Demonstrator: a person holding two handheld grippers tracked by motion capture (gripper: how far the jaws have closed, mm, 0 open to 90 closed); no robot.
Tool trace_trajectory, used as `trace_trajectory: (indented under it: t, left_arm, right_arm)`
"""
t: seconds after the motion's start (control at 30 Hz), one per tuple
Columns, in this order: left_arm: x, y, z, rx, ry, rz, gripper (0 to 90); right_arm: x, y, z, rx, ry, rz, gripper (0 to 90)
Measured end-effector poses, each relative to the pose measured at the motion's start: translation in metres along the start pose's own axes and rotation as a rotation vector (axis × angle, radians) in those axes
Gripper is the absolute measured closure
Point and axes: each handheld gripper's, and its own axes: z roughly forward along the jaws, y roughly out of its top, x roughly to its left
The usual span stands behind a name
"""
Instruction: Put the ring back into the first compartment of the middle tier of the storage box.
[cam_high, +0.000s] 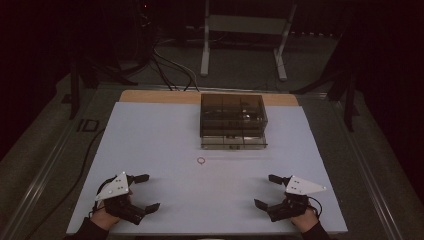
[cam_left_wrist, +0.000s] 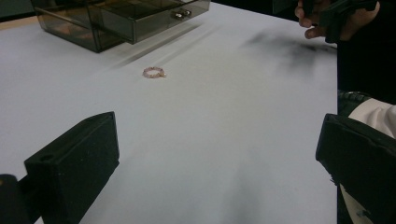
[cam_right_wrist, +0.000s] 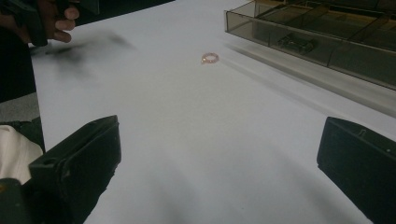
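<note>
Fingers spread wide and empty on my left gripper and right gripper; bracelet lies between, at one o'clock from left, roughly equidistant

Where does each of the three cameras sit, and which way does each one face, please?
High view: above the person's side, looking forward and down on the white table; left gripper and right gripper both open.
Left gripper view: between its black fingers, facing the small pink beaded ring.
Right gripper view: likewise, facing the smoky clear plastic drawer box.
All share the ring.
</note>
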Motion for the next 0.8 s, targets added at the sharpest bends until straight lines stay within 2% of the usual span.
trace_trajectory:
  t: [0.37, 0.8]
  left_arm:
    - [-0.0002, 0.0004, -0.0001, -0.012, 0.001, 0.007, 0.9]
    - [-0.0014, 0.0, 0.0024, 0.005, -0.015, 0.011, 0.9]
  right_arm:
    - [-0.0014, -0.0001, -0.0005, -0.006, -0.014, 0.0, 0.0]
    - [-0.0004, 0.0007, -0.0005, -0.005, -0.014, 0.0, 0.0]
